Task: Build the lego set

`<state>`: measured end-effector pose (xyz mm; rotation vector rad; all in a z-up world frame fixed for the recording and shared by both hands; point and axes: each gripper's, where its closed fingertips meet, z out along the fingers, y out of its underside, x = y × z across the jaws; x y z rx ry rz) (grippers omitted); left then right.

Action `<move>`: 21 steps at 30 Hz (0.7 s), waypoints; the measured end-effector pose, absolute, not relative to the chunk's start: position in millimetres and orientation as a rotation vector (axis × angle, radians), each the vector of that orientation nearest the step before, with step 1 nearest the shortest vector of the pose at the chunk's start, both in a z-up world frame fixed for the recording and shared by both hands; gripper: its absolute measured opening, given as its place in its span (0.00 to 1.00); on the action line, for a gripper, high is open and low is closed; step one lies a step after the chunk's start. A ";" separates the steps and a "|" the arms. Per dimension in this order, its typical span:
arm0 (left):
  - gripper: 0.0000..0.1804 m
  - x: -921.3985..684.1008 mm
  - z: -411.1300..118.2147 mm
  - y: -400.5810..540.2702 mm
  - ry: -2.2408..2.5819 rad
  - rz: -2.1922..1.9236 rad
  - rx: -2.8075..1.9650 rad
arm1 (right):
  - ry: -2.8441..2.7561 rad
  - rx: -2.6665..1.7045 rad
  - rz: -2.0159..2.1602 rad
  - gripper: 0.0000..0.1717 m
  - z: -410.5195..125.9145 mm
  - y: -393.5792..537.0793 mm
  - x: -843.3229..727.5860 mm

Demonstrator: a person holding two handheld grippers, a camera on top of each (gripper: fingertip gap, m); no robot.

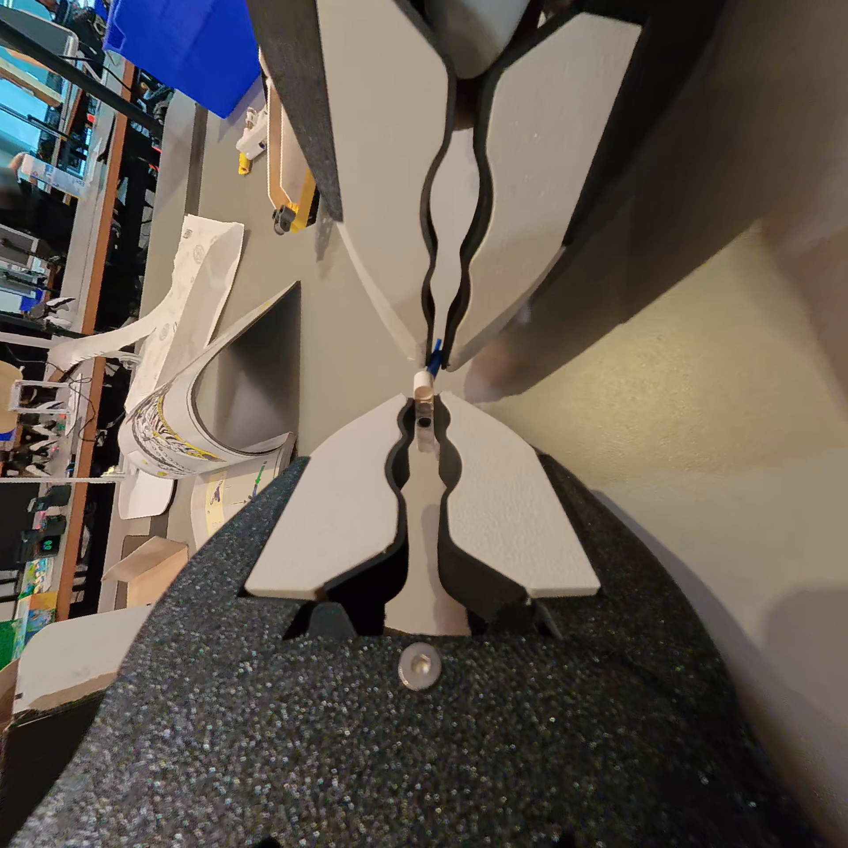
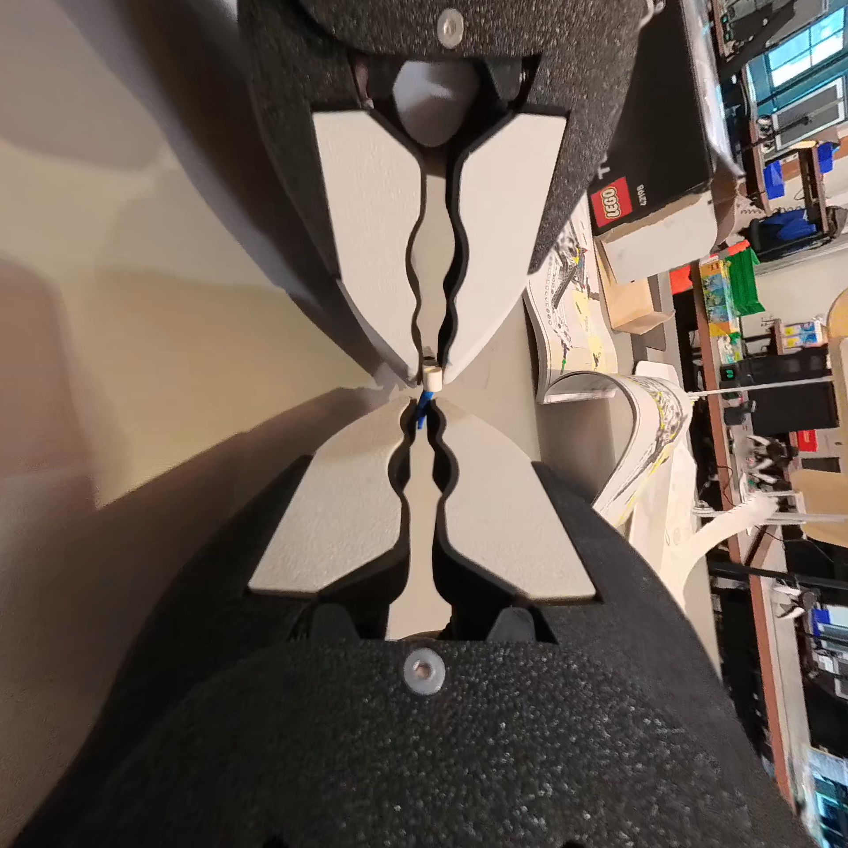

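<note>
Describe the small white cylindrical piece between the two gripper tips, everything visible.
The small white cylindrical piece is a short, matte, plastic-looking sleeve with a flat round end face. It sits on the front end of a pale grey bar with a dark hole, which the left gripper pinches. A thin blue pin, pinched by the right gripper, meets its far end. It hangs in the air above the grey table.
</note>
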<state>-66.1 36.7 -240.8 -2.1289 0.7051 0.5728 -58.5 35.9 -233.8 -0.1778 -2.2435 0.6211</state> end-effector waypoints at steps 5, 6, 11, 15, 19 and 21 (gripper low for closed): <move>0.04 -60.4 -233.8 35.5 0.664 0.451 -2.071 | -2.256 -0.109 0.762 0.02 -230.7 37.4 -57.3; 0.04 -59.1 -231.4 35.4 0.651 0.423 -2.054 | -2.260 -0.109 0.807 0.02 -229.1 37.6 -57.3; 0.04 -55.8 -224.9 34.3 0.603 0.318 -2.003 | -2.274 -0.045 1.001 0.02 -220.3 34.3 -52.1; 0.04 -51.6 -224.6 33.6 0.614 0.285 -1.988 | -2.312 -0.045 1.068 0.02 -221.6 33.4 -48.9; 0.04 -45.8 -215.4 33.0 0.594 0.214 -1.920 | -2.315 -0.020 1.168 0.02 -215.0 31.4 -44.3; 0.04 -42.2 -211.6 33.1 0.587 0.178 -1.892 | -2.315 0.000 1.209 0.02 -212.0 31.0 -41.7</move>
